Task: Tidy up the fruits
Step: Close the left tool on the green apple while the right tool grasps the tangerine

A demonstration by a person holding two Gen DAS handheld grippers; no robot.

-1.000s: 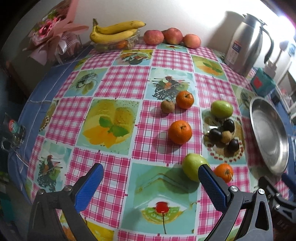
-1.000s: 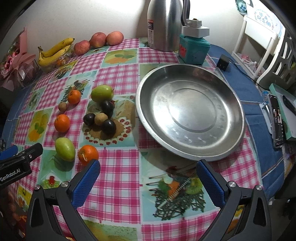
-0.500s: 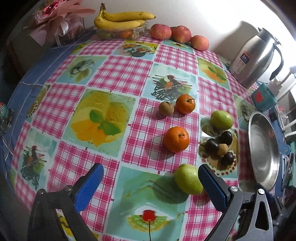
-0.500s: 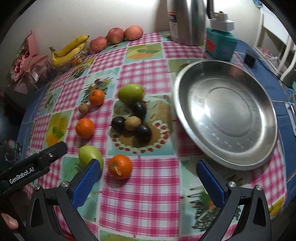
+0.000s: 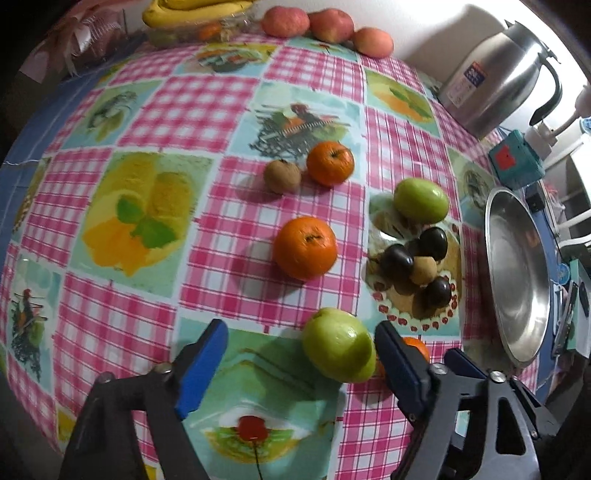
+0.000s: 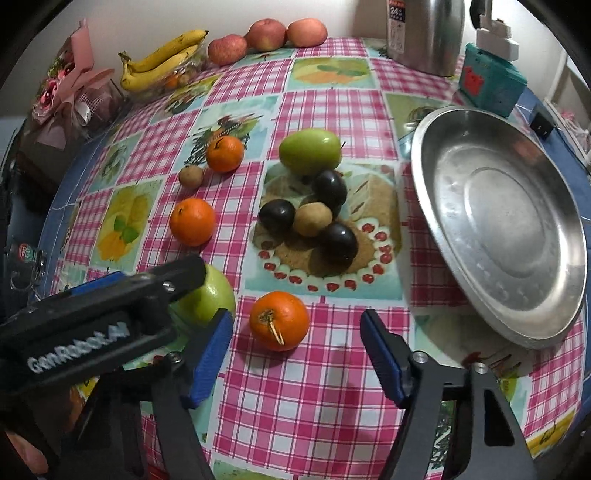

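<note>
A green fruit (image 5: 338, 349) lies on the checked tablecloth between the blue fingers of my left gripper (image 5: 299, 365), close against the right pad and far from the left one. The jaws are closing and do not press on it. An orange (image 6: 279, 319) sits between the fingertips of my right gripper (image 6: 295, 356), whose jaws are closing too, with gaps on both sides. The left gripper's black body (image 6: 99, 306) covers part of the green fruit (image 6: 208, 295). Beyond lie two more oranges (image 5: 304, 247), a brown fruit (image 5: 282, 176), another green fruit (image 6: 309, 150) and dark plums (image 6: 328, 186).
A wide steel plate (image 6: 498, 221) stands at the right. A steel kettle (image 5: 495, 77) and a teal box (image 6: 491, 86) are behind it. Apples (image 6: 266, 34), bananas (image 6: 162, 59) and a pink bouquet (image 6: 68, 96) line the far edge by the wall.
Both grippers have sunk toward the table and tilted down, and their jaws have narrowed. The green fruit now lies between the left fingers, the near orange between the right fingers.
</note>
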